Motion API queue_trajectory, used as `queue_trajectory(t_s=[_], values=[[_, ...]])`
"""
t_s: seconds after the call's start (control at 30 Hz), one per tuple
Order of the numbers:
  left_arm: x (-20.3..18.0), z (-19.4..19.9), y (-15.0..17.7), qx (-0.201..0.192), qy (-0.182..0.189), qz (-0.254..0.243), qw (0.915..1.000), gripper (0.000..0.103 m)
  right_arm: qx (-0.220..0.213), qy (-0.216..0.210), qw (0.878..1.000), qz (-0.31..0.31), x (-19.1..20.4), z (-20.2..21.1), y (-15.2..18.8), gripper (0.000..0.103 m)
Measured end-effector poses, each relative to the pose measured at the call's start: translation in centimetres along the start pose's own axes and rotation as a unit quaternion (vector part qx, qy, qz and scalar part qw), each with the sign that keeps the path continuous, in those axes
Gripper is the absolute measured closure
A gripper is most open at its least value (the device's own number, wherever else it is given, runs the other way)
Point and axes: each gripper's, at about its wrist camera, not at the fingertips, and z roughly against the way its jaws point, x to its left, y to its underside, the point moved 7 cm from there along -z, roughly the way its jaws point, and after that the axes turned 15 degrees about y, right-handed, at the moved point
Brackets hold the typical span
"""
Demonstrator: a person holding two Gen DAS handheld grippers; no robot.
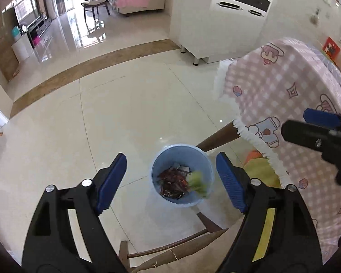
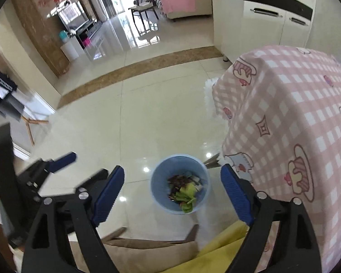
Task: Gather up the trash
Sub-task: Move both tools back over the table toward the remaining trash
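A light blue trash bin point(image 1: 181, 153) stands on the tiled floor below both grippers; it also shows in the right wrist view point(image 2: 158, 179). Inside lie dark red wrappers point(image 1: 172, 183) and a crumpled green piece point(image 1: 199, 182), the green piece blurred in the left wrist view and sharper in the right wrist view point(image 2: 187, 195). My left gripper point(image 1: 171, 180) is open and empty, high above the bin. My right gripper point(image 2: 172, 191) is open and empty above the bin too. The right gripper also shows at the right edge of the left wrist view point(image 1: 316, 125).
A table with a pink checked cloth point(image 1: 291, 95) stands to the right of the bin, one wooden leg point(image 1: 218, 140) beside it. A wooden chair with a beige cushion point(image 2: 145, 252) and a yellow cloth point(image 2: 218, 250) lies below the grippers. A white cabinet point(image 1: 216, 22) stands behind.
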Motion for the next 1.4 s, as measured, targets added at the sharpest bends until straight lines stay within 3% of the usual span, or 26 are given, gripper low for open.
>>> queue_trajectory(t_s=[0.2, 0.37, 0.73, 1.03, 1.4], values=[[0.9, -0.1, 0.4, 0.002, -0.001, 0.023, 0.9997, 0.022, 0.0, 0.015, 1.0, 0.023, 0.1, -0.2, 1.8, 0.018], [-0.4, 0.1, -0.1, -0.003, 0.004, 0.012, 0.9999, 0.022, 0.001, 0.007, 1.0, 0.015, -0.7, 0.7, 2.8, 0.018], [-8.2, 1.9, -2.9, -0.038, 0.044, -0.053, 0.9969, 0.02, -0.037, -0.015, 0.999, -0.035, -5.9, 6.4, 3.6, 0.018], [-19.5, 2.6, -5.2, -0.046, 0.119, -0.155, 0.9797, 0.016, -0.069, 0.064, 0.99, -0.101, -16.3, 10.6, 7.9, 0.017], [-33.0, -0.4, -4.6, -0.007, 0.2, -0.245, 0.9485, 0.014, -0.053, 0.18, 0.948, -0.258, -33.1, 14.2, 16.2, 0.017]])
